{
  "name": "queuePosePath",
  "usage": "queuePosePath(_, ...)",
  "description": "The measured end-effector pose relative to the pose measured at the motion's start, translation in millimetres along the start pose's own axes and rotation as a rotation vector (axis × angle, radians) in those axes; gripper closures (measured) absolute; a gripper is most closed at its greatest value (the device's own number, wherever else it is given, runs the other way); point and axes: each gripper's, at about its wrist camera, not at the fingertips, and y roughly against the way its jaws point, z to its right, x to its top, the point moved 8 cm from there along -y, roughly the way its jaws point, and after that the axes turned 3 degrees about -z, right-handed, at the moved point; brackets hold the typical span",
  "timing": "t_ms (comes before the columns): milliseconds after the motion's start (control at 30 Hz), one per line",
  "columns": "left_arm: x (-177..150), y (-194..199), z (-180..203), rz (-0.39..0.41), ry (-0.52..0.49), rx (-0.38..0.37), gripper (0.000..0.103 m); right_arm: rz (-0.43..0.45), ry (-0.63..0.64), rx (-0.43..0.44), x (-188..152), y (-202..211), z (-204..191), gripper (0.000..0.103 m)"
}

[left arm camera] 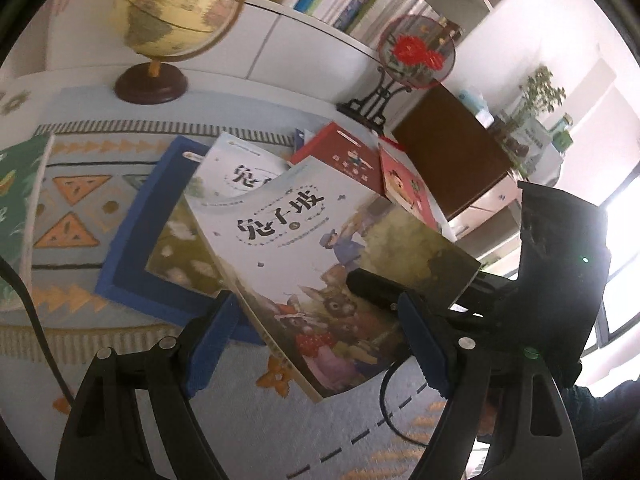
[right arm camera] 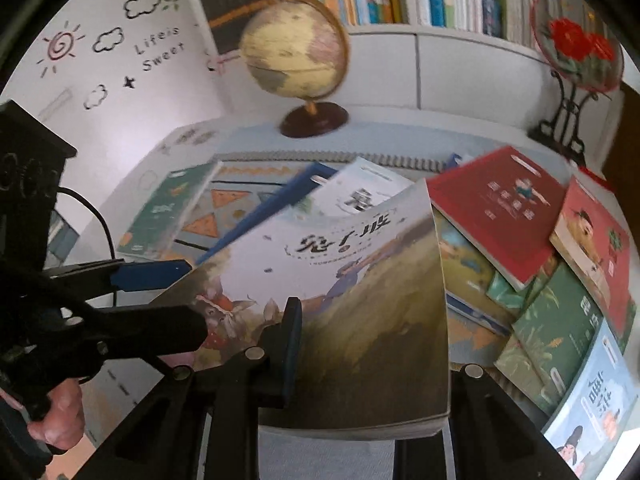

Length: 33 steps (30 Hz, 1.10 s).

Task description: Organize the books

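While the rabbit book (left arm camera: 304, 264) hangs tilted above the patterned mat (left arm camera: 72, 208), the right gripper (right arm camera: 360, 360) pinches its lower edge, one blue-padded finger lying on the cover. The left gripper (left arm camera: 316, 344) stands spread, its fingers on either side of the same book's corner; whether either pad touches the book I cannot tell. In the right wrist view, a hand (right arm camera: 60, 420) holds the left gripper's handle at the lower left. Under the lifted book lie a second copy (left arm camera: 240, 172) with the same title and a blue book (left arm camera: 136, 248). A red book (right arm camera: 500, 212) and several more overlap in a loose heap to the right, and a green book (right arm camera: 168, 208) rests alone on the mat's far left. Behind them a globe (right arm camera: 296, 56) and a round fan on a stand (right arm camera: 576, 48) sit on the counter (right arm camera: 384, 120), before shelves packed with upright books.
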Motion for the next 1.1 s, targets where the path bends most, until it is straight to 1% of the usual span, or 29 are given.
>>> queuePosePath(67, -1, 8, -4, 0.013, 0.016, 0.008, 0.024, 0.006, 0.022, 0.009, 3, 2, -9, 0.079)
queuePosePath(300, 6, 55, -16, 0.111, 0.034, 0.064, 0.024, 0.057, 0.098, 0.07, 19, 15, -54, 0.079)
queuePosePath(500, 21, 99, -42, 0.184, 0.026, 0.114, 0.024, 0.116, 0.149, 0.123, 49, 15, -95, 0.079)
queuePosePath(633, 35, 133, -75, 0.222, 0.011, 0.162, 0.024, 0.151, 0.188, 0.14, 77, 7, -137, 0.079)
queuePosePath(700, 41, 150, -96, 0.236, -0.005, 0.183, 0.024, 0.161, 0.191, 0.159, 92, -3, -162, 0.079)
queuePosePath(767, 47, 161, -117, 0.238, -0.015, 0.191, 0.024, 0.17, 0.186, 0.172, 105, -15, -184, 0.079)
queuePosePath(800, 51, 167, -133, 0.232, -0.012, 0.198, 0.024, 0.173, 0.184, 0.17, 110, -22, -195, 0.079)
queuePosePath(867, 56, 174, -160, 0.224, -0.015, 0.206, 0.024, 0.176, 0.177, 0.161, 121, -41, -221, 0.079)
queuePosePath(933, 56, 178, -182, 0.211, -0.015, 0.213, 0.024, 0.173, 0.171, 0.154, 128, -55, -240, 0.079)
queuePosePath(1067, 61, 180, -228, 0.188, 0.005, 0.196, 0.024, 0.148, 0.153, 0.141, 143, -91, -274, 0.079)
queuePosePath(1100, 62, 179, -234, 0.183, 0.01, 0.191, 0.024, 0.141, 0.147, 0.139, 146, -100, -280, 0.079)
